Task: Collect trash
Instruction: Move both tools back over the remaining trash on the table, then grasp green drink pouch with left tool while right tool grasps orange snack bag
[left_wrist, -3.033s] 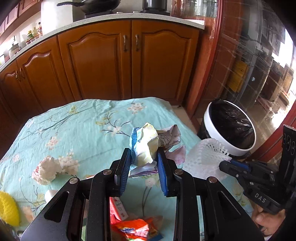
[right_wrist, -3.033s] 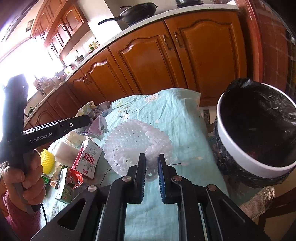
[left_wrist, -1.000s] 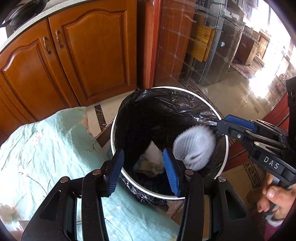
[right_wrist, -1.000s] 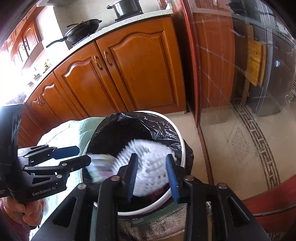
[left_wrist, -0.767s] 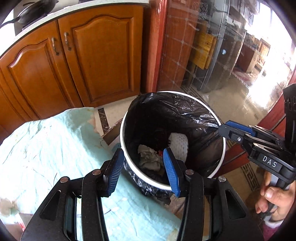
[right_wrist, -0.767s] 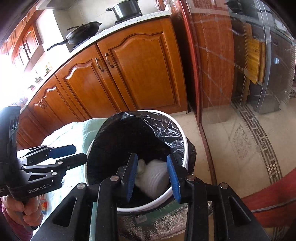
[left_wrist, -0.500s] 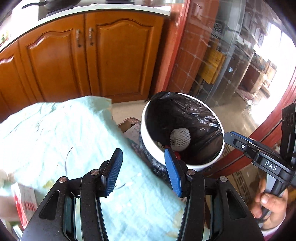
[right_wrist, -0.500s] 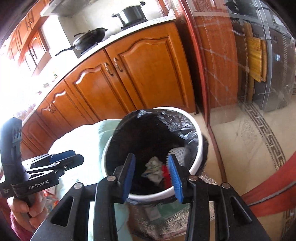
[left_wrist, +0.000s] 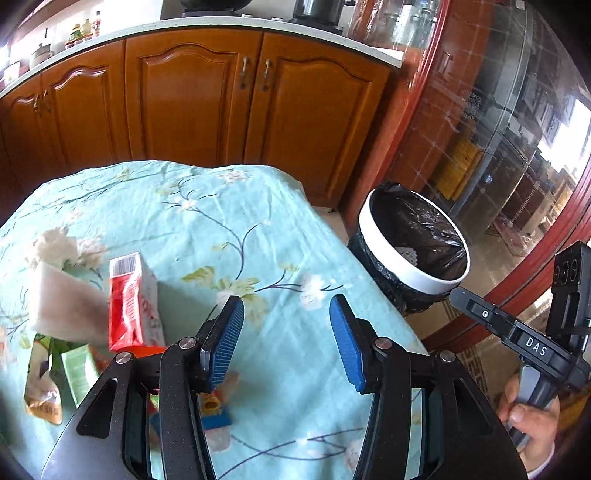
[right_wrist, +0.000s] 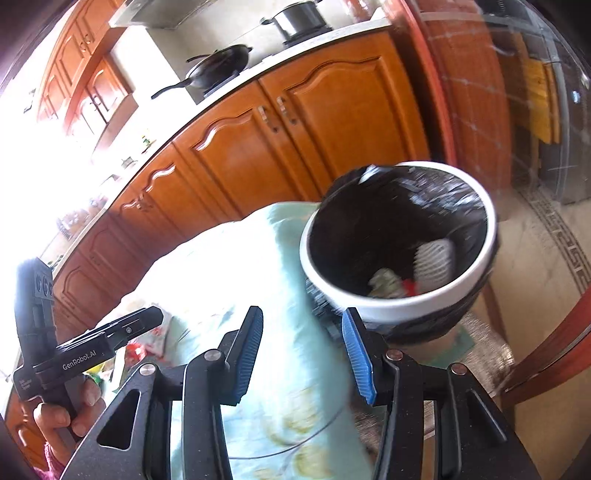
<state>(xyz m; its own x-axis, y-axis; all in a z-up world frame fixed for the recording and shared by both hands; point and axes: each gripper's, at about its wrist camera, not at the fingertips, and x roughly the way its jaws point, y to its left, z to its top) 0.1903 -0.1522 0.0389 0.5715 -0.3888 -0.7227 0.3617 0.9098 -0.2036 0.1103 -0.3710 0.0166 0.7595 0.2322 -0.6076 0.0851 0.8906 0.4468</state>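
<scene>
- A second earlier both claws hung over the white round bin with black liner (left_wrist: 413, 236); the view had since swung back to the floral-clothed counter (left_wrist: 236, 221), bin at 2 o'clock.
- The left claw (left_wrist: 286, 341) stood half open, empty; the right claw (right_wrist: 301, 354) was opening, empty.
- White foam net (right_wrist: 434, 264) lay inside the bin.
- Red-and-white carton (left_wrist: 131, 302) sat at 9 o'clock.

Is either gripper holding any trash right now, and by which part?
Nothing is held. The left gripper is open and empty; the right gripper's jaws are opening with nothing between them.
</scene>
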